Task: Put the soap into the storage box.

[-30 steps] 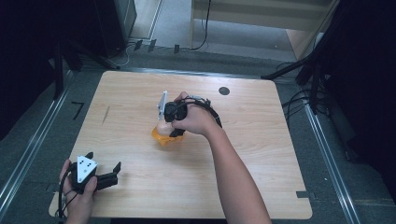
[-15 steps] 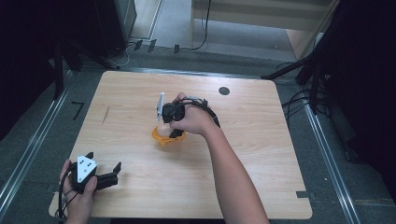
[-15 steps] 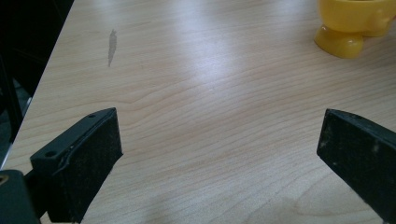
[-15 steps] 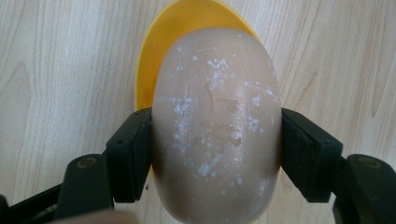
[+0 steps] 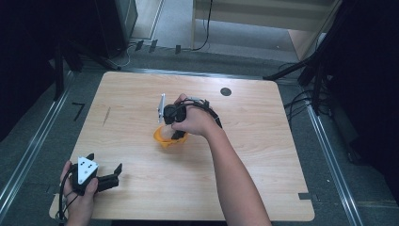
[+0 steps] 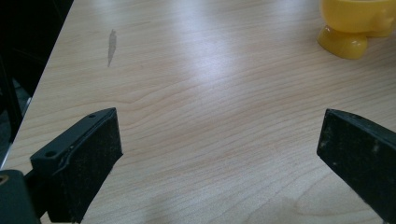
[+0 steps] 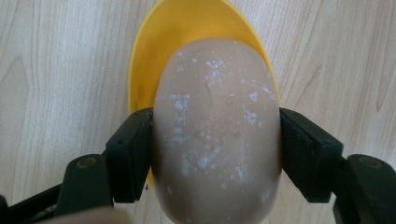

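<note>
Careful, your right hand-held gripper (image 7: 215, 154) pinches the egg (image 7: 215, 135) over the yellow cup (image 7: 187, 28); tilt and it slips onto the counter (image 7: 56, 70).

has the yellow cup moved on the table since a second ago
No. The yellow cup sits at the same spot below the black table hole.

egg (image 7: 217, 135) over cup (image 7: 159, 42), perhaps inside, mid-table (image 5: 263, 155)

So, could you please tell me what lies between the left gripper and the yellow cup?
Only bare wooden table, seen in the left gripper view between the left gripper and the yellow cup.
</note>
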